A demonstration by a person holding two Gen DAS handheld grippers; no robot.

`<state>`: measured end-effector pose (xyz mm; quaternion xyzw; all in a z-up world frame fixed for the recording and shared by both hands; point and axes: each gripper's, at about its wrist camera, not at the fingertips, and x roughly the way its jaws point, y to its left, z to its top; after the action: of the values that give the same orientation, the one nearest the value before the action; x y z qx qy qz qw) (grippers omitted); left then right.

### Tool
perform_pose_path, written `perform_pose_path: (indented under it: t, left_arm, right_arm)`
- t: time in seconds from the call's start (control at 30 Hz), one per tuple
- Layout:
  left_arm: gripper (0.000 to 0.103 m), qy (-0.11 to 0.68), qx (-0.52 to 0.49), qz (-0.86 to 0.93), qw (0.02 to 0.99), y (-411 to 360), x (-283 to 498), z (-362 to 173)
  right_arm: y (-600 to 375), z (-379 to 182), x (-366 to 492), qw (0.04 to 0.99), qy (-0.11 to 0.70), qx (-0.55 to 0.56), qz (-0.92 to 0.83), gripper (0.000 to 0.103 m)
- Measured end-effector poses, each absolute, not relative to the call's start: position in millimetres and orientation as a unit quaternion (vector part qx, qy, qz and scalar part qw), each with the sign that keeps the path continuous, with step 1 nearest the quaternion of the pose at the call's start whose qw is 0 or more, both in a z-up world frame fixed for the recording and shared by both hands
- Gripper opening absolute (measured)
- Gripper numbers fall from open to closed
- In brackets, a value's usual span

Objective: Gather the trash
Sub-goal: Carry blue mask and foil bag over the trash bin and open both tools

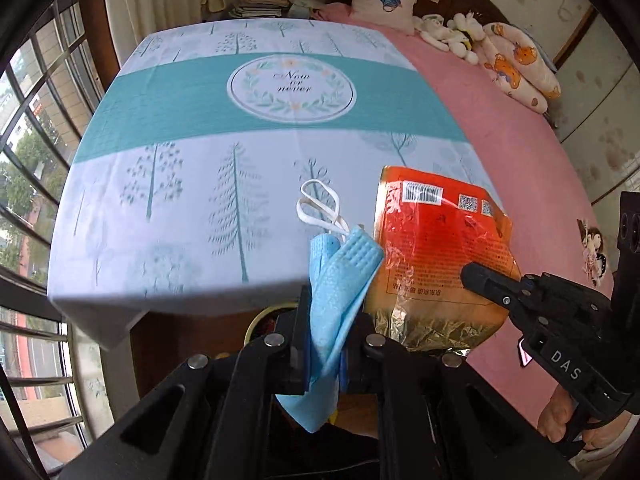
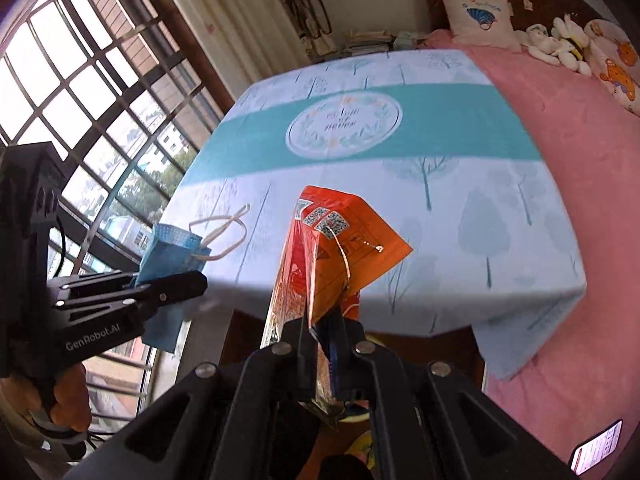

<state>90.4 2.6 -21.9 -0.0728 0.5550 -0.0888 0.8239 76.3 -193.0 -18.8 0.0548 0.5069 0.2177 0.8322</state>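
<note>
My left gripper (image 1: 326, 320) is shut on a blue face mask (image 1: 340, 280) with white ear loops, held up in front of the table's near edge. It also shows at the left of the right wrist view (image 2: 172, 248). My right gripper (image 2: 326, 320) is shut on an orange snack wrapper (image 2: 336, 256) with QR codes and a silver inside. In the left wrist view the wrapper (image 1: 436, 256) hangs beside the mask, with the right gripper's finger (image 1: 488, 280) across it.
A table (image 1: 180, 208) with a white and teal tree-print cloth lies ahead. A pink bed (image 1: 520, 152) with a pillow and plush toys is to the right. A barred window (image 2: 80, 100) is on the left. A phone (image 2: 596, 452) lies on the bed.
</note>
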Motion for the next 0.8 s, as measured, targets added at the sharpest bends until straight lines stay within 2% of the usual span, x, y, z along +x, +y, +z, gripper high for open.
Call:
perform_pose_path:
  t: [0.43,0.6,0.8]
  left_arm:
    - [0.008,0.601,-0.073,-0.096,0.79,10,42,-99]
    - [0.008,0.616,-0.073,-0.121,0.775,5,38,-146]
    - [0.009,0.623,-0.052,-0.153,0.765,-10,36,-207]
  right_arm:
    - [-172,-93,28,0.796,0.568,0.035,0.205,0.004]
    - [-171,-142,20,0.78,0.601,0.042,0.169,0.004]
    - [-180,-218,19,0.762,0.63,0.106,0.108,0.004]
